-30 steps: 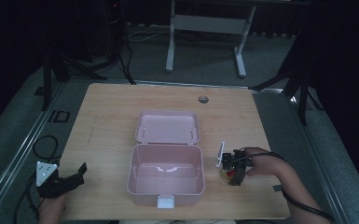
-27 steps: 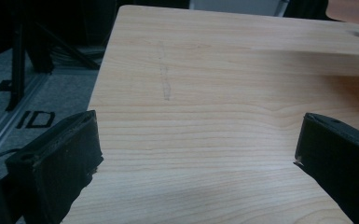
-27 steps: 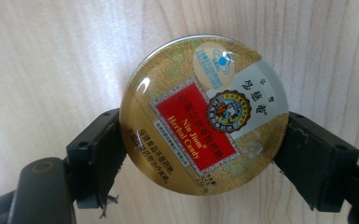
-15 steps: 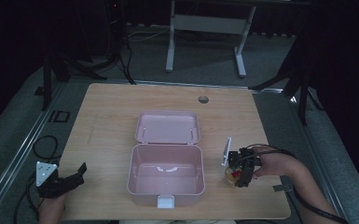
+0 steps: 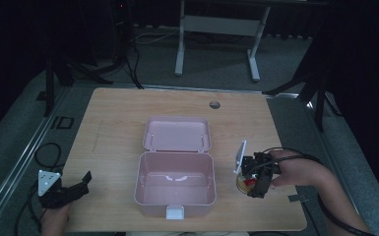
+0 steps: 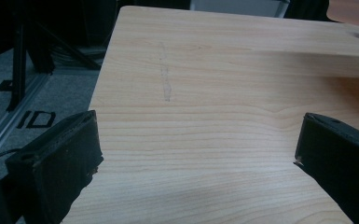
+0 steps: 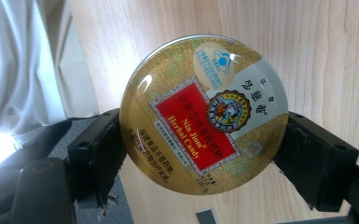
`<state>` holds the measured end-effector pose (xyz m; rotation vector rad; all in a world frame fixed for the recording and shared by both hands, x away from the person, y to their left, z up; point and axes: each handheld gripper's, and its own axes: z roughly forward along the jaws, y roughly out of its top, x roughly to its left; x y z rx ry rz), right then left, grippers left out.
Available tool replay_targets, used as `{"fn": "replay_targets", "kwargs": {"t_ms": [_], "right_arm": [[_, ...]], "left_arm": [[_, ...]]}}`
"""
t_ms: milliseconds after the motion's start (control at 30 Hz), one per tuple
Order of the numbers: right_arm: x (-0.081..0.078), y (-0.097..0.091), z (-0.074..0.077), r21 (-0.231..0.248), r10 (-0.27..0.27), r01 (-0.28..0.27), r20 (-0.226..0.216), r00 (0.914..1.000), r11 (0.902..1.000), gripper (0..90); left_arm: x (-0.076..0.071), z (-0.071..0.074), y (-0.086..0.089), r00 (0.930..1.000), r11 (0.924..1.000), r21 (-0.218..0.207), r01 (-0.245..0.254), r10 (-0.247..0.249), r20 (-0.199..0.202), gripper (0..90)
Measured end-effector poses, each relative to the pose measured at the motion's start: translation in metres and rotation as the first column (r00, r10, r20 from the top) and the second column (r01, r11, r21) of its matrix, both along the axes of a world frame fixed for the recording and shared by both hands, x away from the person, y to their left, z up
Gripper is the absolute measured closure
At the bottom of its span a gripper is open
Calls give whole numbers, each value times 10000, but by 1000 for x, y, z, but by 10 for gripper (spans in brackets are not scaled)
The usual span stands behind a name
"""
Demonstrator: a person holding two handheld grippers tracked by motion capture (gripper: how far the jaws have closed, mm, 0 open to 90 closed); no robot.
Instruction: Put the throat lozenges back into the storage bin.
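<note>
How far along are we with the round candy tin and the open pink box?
Done: the pink plastic box sits open, its hinged lid laid back, nothing visible inside. In hand: the right gripper is clamped on the round gold candy tin right of the box. Left, presumably: carrying it in. The left gripper waits open.

We hold the left tool low at the desk's near-left corner, jaws spread wide with nothing between them. Our right tool sits at the near-right, forearm coming in from the bottom right, jaws clamped on both sides of a round candy tin.
</note>
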<state>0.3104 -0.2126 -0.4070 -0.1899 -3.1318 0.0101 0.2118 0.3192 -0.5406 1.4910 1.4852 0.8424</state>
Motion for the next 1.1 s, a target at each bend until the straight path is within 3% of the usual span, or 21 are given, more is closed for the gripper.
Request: {"fn": "replay_targets", "kwargs": {"t_ms": [200,600,833,1100], "right_arm": [[-2,15,11,190,-29,31,-113,9999,9998,201],[-9,57,34,573,843,-849,118,9964,9947,201],[-10,83,39,623,1241,-1247,130,9922,9902,201],[-11,110,34,632,1700,-1704,127,9854,9833,201]], "left_arm": [[0,0,0,10000,10000,17,5,-5,0,7],[0,0,0,10000,10000,-8,64,-64,-11,7],[0,0,0,10000,10000,21,66,-66,-14,7],[0,0,0,9999,9999,-13,124,-124,-16,7]]}}
